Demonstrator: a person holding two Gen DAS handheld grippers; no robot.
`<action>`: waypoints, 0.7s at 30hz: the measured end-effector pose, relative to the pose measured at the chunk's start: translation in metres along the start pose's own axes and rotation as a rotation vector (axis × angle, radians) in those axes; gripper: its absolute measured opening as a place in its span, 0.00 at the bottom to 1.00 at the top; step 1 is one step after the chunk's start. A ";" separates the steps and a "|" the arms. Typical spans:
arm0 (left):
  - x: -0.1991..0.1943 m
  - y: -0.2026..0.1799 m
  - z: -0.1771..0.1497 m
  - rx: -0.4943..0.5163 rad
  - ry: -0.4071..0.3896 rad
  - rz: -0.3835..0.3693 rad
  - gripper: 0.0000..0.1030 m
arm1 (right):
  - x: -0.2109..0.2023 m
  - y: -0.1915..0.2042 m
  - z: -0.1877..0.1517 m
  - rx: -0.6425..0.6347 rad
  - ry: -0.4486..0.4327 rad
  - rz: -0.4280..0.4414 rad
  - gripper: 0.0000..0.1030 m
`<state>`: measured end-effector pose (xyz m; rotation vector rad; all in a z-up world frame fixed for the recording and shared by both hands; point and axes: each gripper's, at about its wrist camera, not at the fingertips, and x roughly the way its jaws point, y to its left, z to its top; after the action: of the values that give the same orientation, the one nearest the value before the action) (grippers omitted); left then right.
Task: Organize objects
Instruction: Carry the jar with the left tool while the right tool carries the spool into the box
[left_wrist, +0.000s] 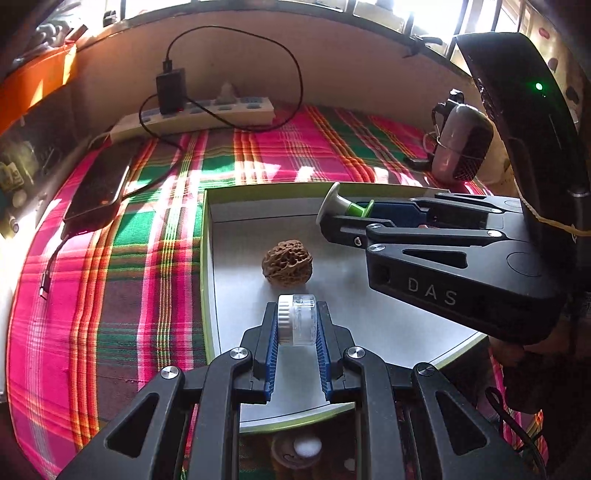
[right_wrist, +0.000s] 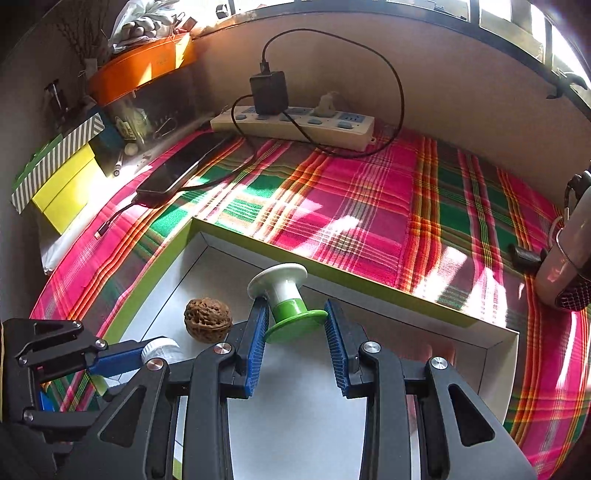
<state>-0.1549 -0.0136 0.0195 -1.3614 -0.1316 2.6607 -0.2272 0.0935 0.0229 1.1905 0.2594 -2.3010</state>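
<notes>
A shallow white box with a green rim (left_wrist: 205, 236) (right_wrist: 388, 291) lies on the plaid cloth. A brown walnut (left_wrist: 287, 261) (right_wrist: 208, 320) rests inside it. My left gripper (left_wrist: 296, 320) is shut on a small clear jar with a white ribbed cap (left_wrist: 296, 319), held over the box just in front of the walnut; the jar's cap shows in the right wrist view (right_wrist: 159, 350). My right gripper (right_wrist: 296, 310) (left_wrist: 334, 218) holds a green and white spool (right_wrist: 286, 295) (left_wrist: 341, 205) by its green flange, over the far part of the box.
A white power strip (right_wrist: 295, 123) with a black charger and cable lies at the back. A dark phone (right_wrist: 181, 168) lies at the left on the cloth. A grey device (left_wrist: 461, 144) stands at the right. Coloured boxes (right_wrist: 62, 184) stack at far left.
</notes>
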 end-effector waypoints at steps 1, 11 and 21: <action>0.000 0.000 0.000 0.000 -0.002 0.007 0.16 | 0.001 0.001 0.000 -0.003 0.004 0.002 0.32; 0.000 -0.003 0.001 0.008 -0.004 0.016 0.16 | 0.010 0.006 0.003 -0.015 0.027 0.011 0.32; 0.002 -0.006 0.001 0.018 -0.003 0.027 0.17 | 0.013 0.006 0.001 -0.016 0.047 0.003 0.32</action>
<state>-0.1559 -0.0070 0.0195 -1.3631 -0.0899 2.6796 -0.2310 0.0832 0.0138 1.2372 0.2923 -2.2659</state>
